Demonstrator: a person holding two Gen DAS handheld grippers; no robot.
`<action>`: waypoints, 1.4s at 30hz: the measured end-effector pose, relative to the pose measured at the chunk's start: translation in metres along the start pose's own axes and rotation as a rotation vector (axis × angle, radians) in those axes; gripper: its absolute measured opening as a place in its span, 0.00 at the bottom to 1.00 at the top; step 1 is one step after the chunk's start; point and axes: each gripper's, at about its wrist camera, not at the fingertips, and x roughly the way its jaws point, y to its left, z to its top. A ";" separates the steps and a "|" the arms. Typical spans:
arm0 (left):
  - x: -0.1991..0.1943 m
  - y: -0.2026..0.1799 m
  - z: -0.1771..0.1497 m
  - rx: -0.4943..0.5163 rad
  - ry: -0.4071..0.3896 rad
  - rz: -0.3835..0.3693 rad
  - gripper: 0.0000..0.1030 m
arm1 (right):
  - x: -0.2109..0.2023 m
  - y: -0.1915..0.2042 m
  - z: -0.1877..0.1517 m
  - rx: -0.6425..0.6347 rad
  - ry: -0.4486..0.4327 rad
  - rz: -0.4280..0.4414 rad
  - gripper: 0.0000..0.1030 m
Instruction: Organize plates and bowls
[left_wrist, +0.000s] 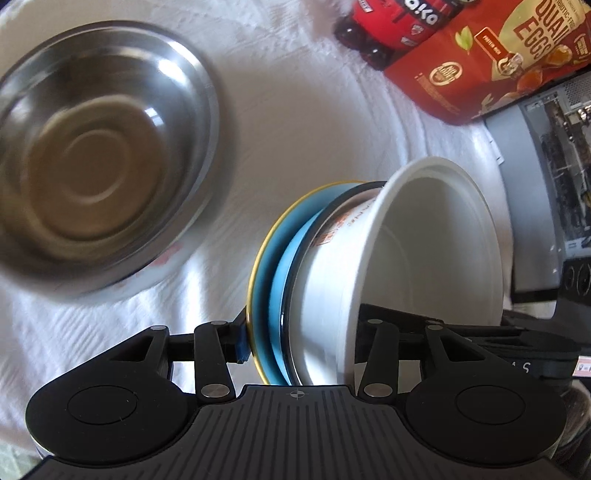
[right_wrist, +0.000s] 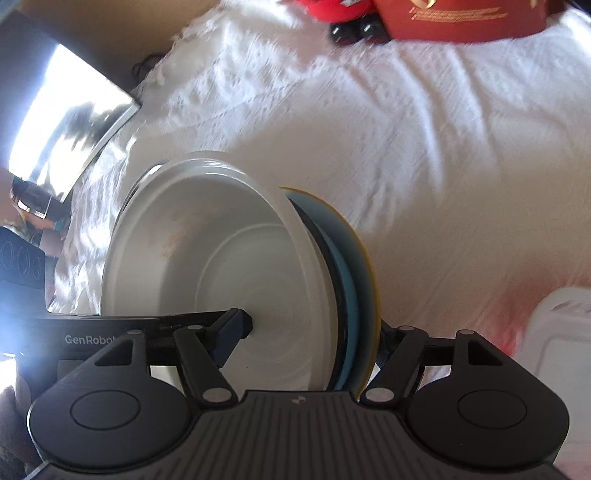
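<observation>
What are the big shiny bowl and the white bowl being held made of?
Shiny bowl: looks like polished stainless steel, with mirror-like reflections and bright highlights. White bowl: probably plastic or coated paper, given its matte, thin wall and a rolled rim with orange printing outside; the look alone leaves it open.

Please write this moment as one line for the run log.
left gripper: shut on stack | right gripper: shut on stack | stack: white plastic bowl in blue yellow-rimmed plate, tilted above white cloth | steel bowl: untouched

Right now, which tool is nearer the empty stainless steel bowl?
Left. The left tool grips the stacked white bowl, with the stainless steel bowl ahead-left. The right tool grips that stack; no steel bowl in its view.
</observation>
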 end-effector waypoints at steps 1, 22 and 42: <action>-0.003 0.003 -0.003 0.000 0.000 0.008 0.47 | 0.003 0.003 -0.002 -0.006 0.016 0.012 0.69; -0.006 0.003 -0.007 0.034 -0.030 0.044 0.47 | 0.008 0.024 -0.003 -0.107 0.011 -0.089 0.66; -0.015 0.005 -0.011 0.040 -0.015 0.037 0.46 | 0.007 0.027 -0.009 -0.078 -0.020 -0.082 0.60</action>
